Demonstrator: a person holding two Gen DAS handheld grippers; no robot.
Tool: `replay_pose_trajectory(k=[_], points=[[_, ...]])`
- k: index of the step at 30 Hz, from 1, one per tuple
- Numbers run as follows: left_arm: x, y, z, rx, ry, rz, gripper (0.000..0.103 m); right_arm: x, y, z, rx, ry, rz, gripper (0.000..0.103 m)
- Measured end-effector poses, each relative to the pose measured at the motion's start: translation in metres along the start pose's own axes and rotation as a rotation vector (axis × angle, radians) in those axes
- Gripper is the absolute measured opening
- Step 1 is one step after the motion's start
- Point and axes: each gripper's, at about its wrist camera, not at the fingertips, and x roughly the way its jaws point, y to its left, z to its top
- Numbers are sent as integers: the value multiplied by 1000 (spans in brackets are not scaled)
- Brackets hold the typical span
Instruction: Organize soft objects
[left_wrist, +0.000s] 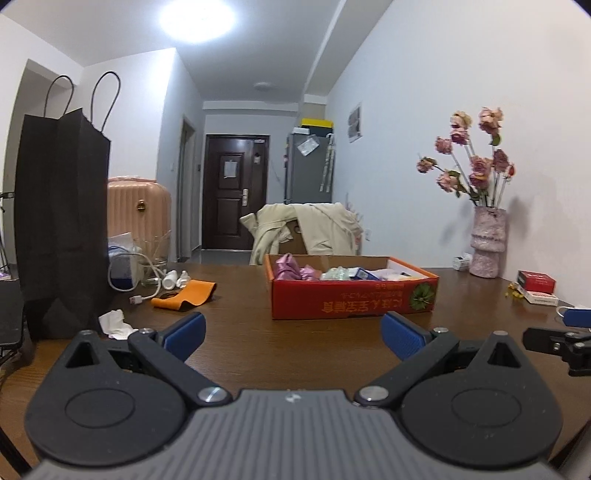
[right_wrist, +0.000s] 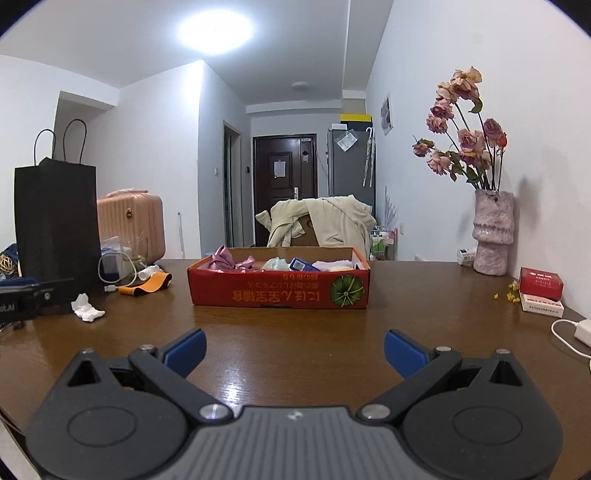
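Both the left gripper and right gripper gaped wide, holding nothing. The red box sat mid-frame on the table.

You have one red cardboard box on the table. Inside it you can count two pink satin pieces, one blue packet and one pale towel. Left of the box lie one orange strap, one crumpled tissue and one black paper bag. Right of the box stand one vase and two stacked red-and-white packs.
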Motion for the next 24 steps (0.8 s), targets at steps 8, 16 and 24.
replay_pose_trajectory(k=[8, 16, 24], points=[[-3, -5, 0, 2, -7, -12, 103, 0, 5, 1, 14, -17, 6, 103], [-6, -6, 2, 8, -12, -11, 103, -2, -3, 1, 37, -15, -17, 103], [-5, -6, 2, 3, -5, -4, 103, 0, -5, -1, 42, -3, -18, 103]])
